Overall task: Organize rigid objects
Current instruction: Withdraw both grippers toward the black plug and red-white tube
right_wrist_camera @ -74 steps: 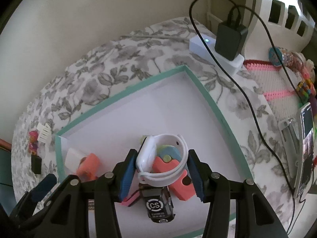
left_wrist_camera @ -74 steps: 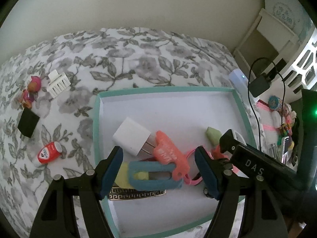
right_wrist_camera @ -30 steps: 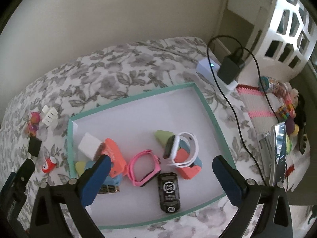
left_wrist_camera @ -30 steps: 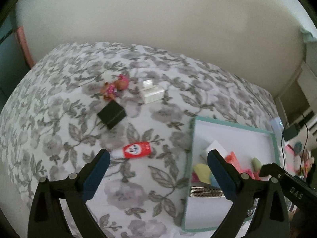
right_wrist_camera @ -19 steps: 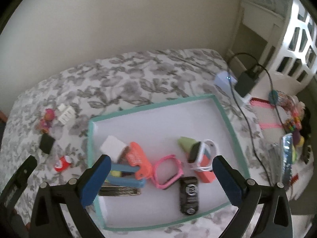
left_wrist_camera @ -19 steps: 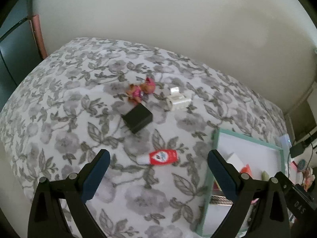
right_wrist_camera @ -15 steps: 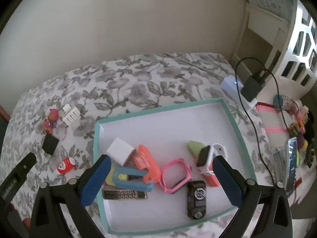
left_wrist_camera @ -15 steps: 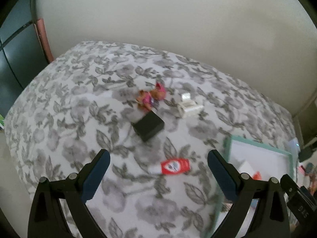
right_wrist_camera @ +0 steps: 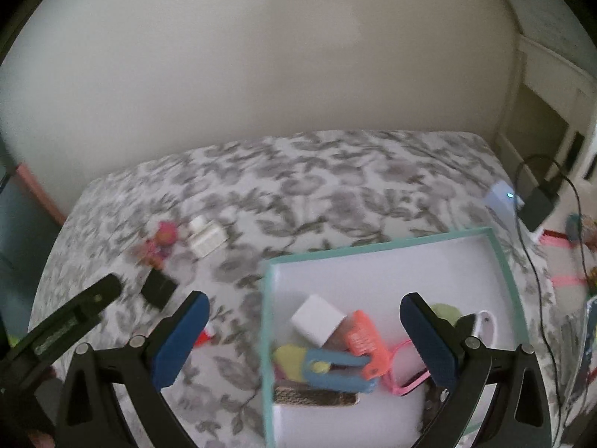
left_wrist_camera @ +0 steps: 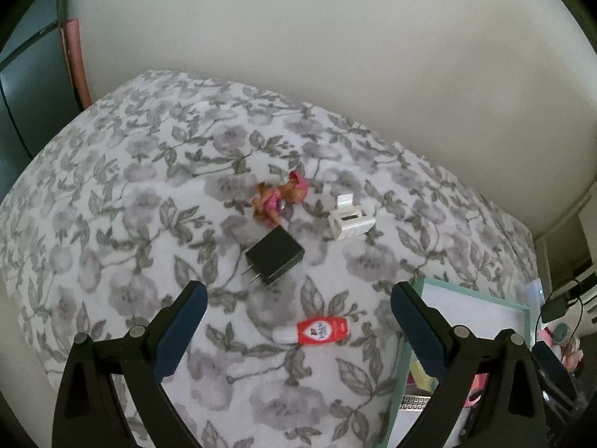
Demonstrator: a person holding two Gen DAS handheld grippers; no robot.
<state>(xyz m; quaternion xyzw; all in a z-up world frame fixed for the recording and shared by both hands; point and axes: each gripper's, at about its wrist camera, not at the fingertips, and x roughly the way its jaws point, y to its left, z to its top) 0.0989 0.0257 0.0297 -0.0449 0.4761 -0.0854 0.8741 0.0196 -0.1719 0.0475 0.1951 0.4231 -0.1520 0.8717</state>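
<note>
We hold the left tool [left_wrist_camera: 296, 326] released above the bed [left_wrist_camera: 149, 194] near the red tube [left_wrist_camera: 317, 331]; our right tool [right_wrist_camera: 304, 330] hangs released over the teal tray [right_wrist_camera: 380, 250].

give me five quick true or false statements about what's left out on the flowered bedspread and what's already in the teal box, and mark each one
1. The black charger plug lies on the bedspread outside the teal box. True.
2. The left gripper is shut on the red and white tube. False: its jaws are wide open and hold nothing; the tube lies on the bedspread between them in the view.
3. The small doll lies inside the box. False: it lies on the bedspread, beside the white clip.
4. A white cube charger sits inside the box. True.
5. The right gripper holds the pink watch. False: it is open and empty; the watch lies in the box.
</note>
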